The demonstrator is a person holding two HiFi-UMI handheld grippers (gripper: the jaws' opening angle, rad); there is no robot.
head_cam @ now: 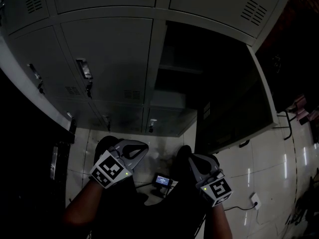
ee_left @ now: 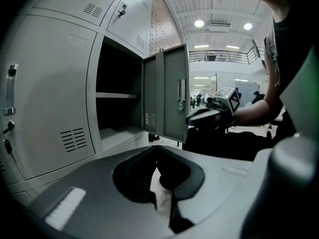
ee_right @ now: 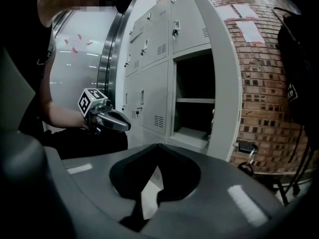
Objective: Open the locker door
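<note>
Fingers (ee_left: 120, 151) of left gripper (ee_left: 157, 147) closed tip to tip, nothing btwn them. Same w/ right gripper (ee_right: 158, 144): closed, empty. Both held low over the lap in head view, well apart from the lockers, touching nothing.

Locker door (head_cam: 239, 113): already swung wide, hanging at the right side of its compartment (head_cam: 199, 68), roughly square to the locker front or a bit past. Dark interior fully exposed. Shelf (ee_left: 117, 95) visible inside, nothing made out on it in the dim light. Door handle (ee_left: 181, 94) on the outer face, free, no gripper near it. Neighbouring door (head_cam: 107, 59) to the left shut, latch in place.

Progress, as a judgement: looks done, or as good as done. Door open wide enough for full access, both grippers clear of it. Nothing obvious left, except maybe nudging the door wider if a full swing is wanted. Can't tell from these views whether the hinge has more travel. No sign of the door drifting shut, tho one moment can't settle that.

Elsewhere: small device w/ lit screen (head_cam: 163, 180) on the tiled floor (head_cam: 269, 173) near the knees. Not part of the job.
</note>
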